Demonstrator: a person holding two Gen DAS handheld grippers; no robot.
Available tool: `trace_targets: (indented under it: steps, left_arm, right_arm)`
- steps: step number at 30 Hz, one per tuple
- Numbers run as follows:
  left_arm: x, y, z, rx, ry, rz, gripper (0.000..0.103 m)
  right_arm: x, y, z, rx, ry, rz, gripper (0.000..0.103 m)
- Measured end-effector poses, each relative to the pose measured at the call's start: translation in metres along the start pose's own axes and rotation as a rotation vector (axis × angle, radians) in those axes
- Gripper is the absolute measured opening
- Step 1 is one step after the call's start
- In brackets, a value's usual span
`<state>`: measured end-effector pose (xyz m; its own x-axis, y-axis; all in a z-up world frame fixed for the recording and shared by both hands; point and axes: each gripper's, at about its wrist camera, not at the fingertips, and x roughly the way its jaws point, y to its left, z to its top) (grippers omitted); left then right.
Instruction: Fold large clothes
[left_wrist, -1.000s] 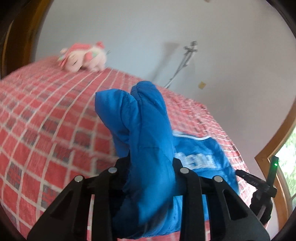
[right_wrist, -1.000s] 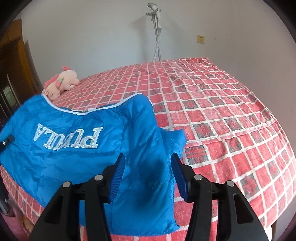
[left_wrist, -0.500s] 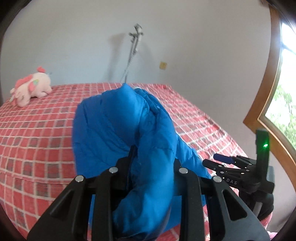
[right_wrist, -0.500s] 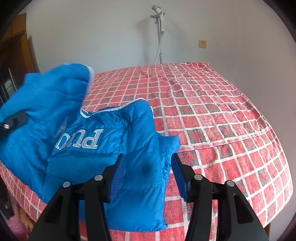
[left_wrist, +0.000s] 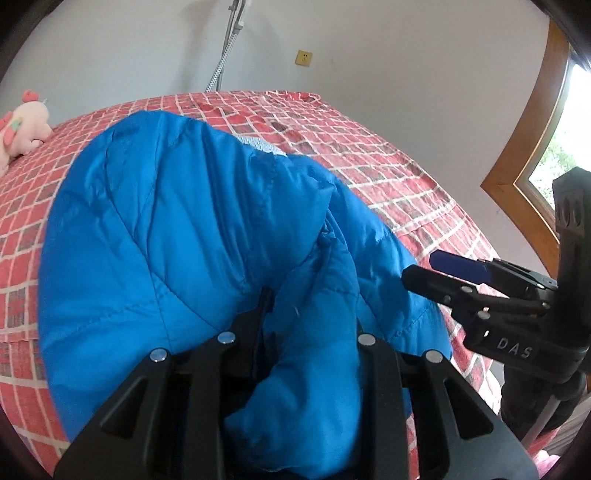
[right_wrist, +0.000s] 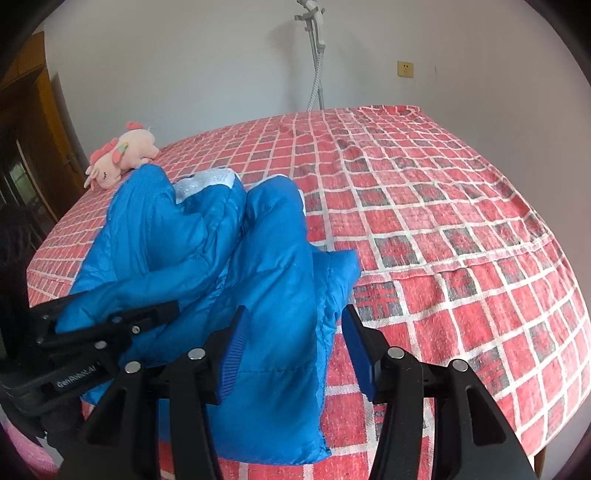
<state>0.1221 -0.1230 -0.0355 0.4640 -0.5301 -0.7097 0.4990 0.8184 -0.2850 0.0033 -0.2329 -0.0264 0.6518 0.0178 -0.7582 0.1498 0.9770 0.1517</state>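
A blue padded jacket lies bunched on the red checked bed. My left gripper is shut on a thick fold of the jacket and holds it folded over the rest; it shows from the side in the right wrist view. My right gripper is open, its blue pads either side of the jacket's near edge without pinching it. It shows at the right of the left wrist view, beside the jacket.
A pink plush toy lies at the bed's far left. A white pole stand is against the back wall. A wooden window frame is at the right, a dark wooden door at the left.
My left gripper has swung the held part of the jacket over to the right, folding it onto the rest and covering the white lettering. My right gripper has stayed open at the jacket's near edge.
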Motion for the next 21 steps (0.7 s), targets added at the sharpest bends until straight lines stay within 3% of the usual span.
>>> trace_targets:
  steps: [6, 9, 11, 12, 14, 17, 19, 21]
  left_arm:
    - [-0.012, 0.002, 0.003, -0.015, 0.003, -0.045, 0.028]
    - [-0.034, -0.003, 0.002, -0.006, -0.018, -0.102, 0.034]
    - [-0.052, -0.005, -0.001, -0.012, -0.027, -0.219, 0.055]
    - [-0.061, -0.005, -0.002, -0.029, -0.026, -0.286, 0.057]
    - [-0.077, -0.003, -0.004, -0.045, -0.044, -0.326, 0.058]
    - [-0.106, 0.009, -0.005, -0.056, -0.111, -0.307, 0.057]
    - [-0.121, 0.019, -0.005, -0.058, -0.157, -0.220, 0.057]
    - [-0.129, 0.035, -0.001, -0.077, -0.193, -0.079, 0.057]
  right_arm:
    - [-0.005, 0.001, 0.002, -0.007, -0.011, 0.003, 0.052]
    - [-0.008, 0.001, 0.005, -0.001, -0.017, 0.010, 0.053]
    - [-0.008, 0.000, 0.009, 0.005, -0.016, 0.018, 0.054]
    - [-0.008, 0.000, 0.011, 0.008, -0.016, 0.021, 0.054]
    - [-0.010, -0.001, 0.016, 0.007, -0.021, 0.025, 0.054]
    - [-0.014, -0.001, 0.023, 0.011, -0.018, 0.054, 0.061]
    - [-0.016, 0.001, 0.028, 0.017, -0.008, 0.081, 0.062]
    - [-0.018, 0.007, 0.035, 0.009, 0.011, 0.132, 0.063]
